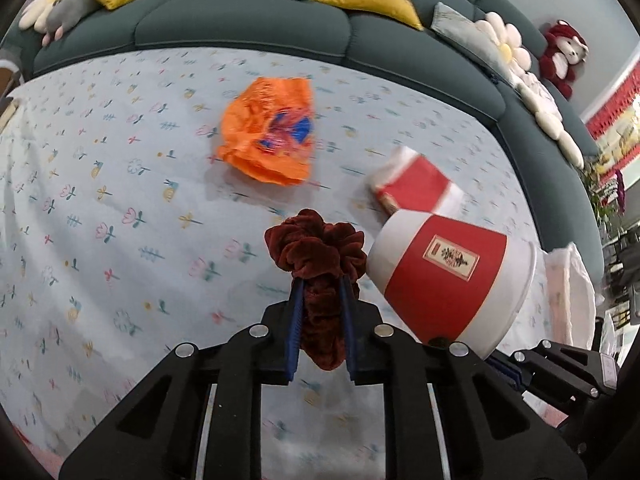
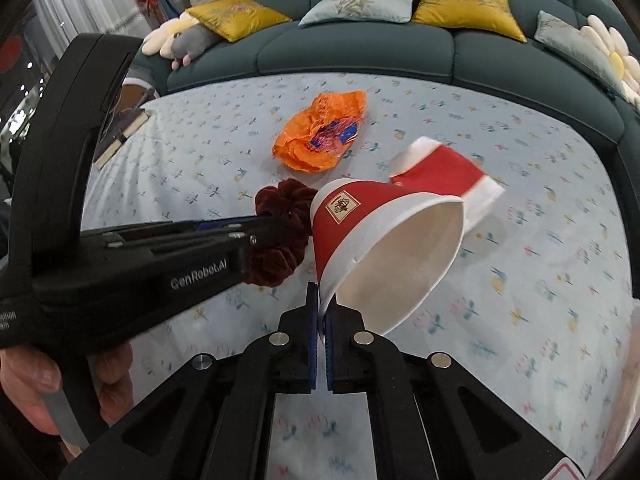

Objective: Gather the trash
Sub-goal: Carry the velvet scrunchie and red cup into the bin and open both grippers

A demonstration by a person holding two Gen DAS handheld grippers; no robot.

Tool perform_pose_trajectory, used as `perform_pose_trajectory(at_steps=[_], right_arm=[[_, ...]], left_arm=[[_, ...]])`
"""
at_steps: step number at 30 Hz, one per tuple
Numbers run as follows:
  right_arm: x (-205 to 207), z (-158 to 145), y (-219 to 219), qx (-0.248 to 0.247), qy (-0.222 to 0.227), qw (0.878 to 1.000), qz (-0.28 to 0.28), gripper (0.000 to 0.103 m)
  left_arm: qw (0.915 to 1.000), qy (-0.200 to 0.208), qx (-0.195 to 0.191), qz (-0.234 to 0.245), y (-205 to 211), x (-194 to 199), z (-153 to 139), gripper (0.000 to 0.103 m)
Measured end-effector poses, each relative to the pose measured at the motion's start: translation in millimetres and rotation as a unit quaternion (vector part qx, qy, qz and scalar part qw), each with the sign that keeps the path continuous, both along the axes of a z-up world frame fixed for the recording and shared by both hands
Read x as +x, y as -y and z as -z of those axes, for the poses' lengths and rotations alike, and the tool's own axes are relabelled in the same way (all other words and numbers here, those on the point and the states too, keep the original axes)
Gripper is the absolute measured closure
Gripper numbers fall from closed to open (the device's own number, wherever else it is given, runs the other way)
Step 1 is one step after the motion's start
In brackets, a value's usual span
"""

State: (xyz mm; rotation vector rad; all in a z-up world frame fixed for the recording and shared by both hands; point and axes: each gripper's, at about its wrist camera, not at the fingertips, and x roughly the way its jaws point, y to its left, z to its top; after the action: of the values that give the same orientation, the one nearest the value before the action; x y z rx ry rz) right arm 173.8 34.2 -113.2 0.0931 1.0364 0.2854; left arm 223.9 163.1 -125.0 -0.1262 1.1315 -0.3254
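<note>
Left claw [image 1: 320,280] clamped on a dark red velvet scrunchie [image 1: 316,248], which bunches above the blue pads [image 1: 295,320] and hangs between them, held off the counter [image 1: 100,200]. Right claw [image 2: 320,300] pinched together on the rim of a red-and-white paper cup [image 2: 384,248] — cup tilted, mouth toward the camera, just right of the scrunchie. On the flower-print cloth, farther off: a crumpled orange plastic bag [image 1: 268,132] and, to its right, a flattened red-and-white cup [image 1: 416,184] lying on its side. Green sofa [image 1: 240,28] with cushions at the far edge.

Maroon scrunchie [image 1: 316,248] lifted; red-white cup [image 2: 384,248] tilted
</note>
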Motion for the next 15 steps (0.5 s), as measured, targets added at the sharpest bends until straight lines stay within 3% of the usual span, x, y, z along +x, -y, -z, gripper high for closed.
perform_pose_trajectory(at_steps=[15], right_arm=[[-77.3, -49.4, 103.2, 0.011, 0.055, 0.994, 0.098, 0.1]], left_arm=[[0.9974, 0.044, -0.015, 0.055, 93.5, -69.0, -61.1, 0.086]])
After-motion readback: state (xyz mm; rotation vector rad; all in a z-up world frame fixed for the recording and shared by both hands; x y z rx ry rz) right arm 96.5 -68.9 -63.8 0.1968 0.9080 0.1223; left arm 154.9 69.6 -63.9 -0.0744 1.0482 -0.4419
